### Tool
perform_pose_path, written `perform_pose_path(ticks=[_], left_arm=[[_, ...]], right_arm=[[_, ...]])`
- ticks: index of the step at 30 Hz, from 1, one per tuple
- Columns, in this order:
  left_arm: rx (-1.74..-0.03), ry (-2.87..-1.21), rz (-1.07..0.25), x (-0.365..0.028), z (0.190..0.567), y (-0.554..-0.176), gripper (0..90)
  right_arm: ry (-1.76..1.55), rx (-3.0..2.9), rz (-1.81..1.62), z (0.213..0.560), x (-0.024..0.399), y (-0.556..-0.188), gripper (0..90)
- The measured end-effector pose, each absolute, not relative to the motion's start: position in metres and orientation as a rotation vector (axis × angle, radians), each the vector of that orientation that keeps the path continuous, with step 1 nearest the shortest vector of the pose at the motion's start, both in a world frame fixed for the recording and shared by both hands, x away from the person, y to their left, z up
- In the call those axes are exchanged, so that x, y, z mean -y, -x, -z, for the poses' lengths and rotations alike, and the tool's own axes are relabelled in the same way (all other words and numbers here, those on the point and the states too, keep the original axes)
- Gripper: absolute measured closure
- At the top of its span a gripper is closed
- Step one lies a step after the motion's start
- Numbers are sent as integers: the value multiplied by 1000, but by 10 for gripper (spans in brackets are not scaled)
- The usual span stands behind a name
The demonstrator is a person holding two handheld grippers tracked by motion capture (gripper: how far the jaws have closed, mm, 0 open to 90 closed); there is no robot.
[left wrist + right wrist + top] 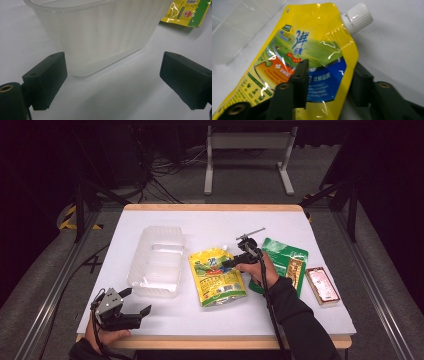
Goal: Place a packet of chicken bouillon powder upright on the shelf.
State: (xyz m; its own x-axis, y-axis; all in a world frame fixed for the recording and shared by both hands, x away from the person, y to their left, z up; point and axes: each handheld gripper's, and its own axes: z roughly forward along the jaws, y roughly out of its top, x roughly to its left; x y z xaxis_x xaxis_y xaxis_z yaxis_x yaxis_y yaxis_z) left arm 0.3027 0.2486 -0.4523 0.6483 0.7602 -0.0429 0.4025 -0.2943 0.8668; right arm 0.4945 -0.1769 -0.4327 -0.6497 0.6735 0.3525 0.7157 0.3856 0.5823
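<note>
A yellow spouted pouch [216,276] lies flat at the middle of the white table, its white cap [225,248] pointing away from me. My right gripper [231,262] reaches in from the right at the pouch's upper right edge. In the right gripper view one jaw lies on the pouch's printed face [312,50] and the other sits against its right edge, partly behind the foil, so the right gripper [331,65] is shut on the pouch. My left gripper [137,301] rests open near the front left corner. Its jaws are wide apart, and the left gripper [112,72] faces the clear tub [100,37].
The clear plastic tub [155,231] stands left of the pouch. A green packet [285,255] lies under my right hand, with a small pink packet [322,285] to its right. The table's wooden front edge [225,342] is close to both hands.
</note>
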Motion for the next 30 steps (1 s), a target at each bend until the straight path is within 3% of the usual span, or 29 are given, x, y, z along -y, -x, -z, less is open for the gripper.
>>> perform_pose_path(ticks=[2, 4, 6, 21, 30], left_arm=[[-912, -1920, -476, -249, 452, -302, 82], [-912, -1918, -477, -250, 452, -301, 82], [-913, -1895, -479, -253, 450, -299, 82], [-843, -1776, -489, -252, 416, -284, 101], [-667, -1834, -393, -204, 382, -283, 111]], right_arm=[[1289, 2568, 1117, 432, 179, -494, 694], [1271, 2564, 1144, 430, 181, -493, 829], [1224, 2562, 1196, 424, 183, -489, 878], [1022, 2594, 1517, 386, 212, -438, 900], [854, 2683, 1669, 374, 224, -399, 900]])
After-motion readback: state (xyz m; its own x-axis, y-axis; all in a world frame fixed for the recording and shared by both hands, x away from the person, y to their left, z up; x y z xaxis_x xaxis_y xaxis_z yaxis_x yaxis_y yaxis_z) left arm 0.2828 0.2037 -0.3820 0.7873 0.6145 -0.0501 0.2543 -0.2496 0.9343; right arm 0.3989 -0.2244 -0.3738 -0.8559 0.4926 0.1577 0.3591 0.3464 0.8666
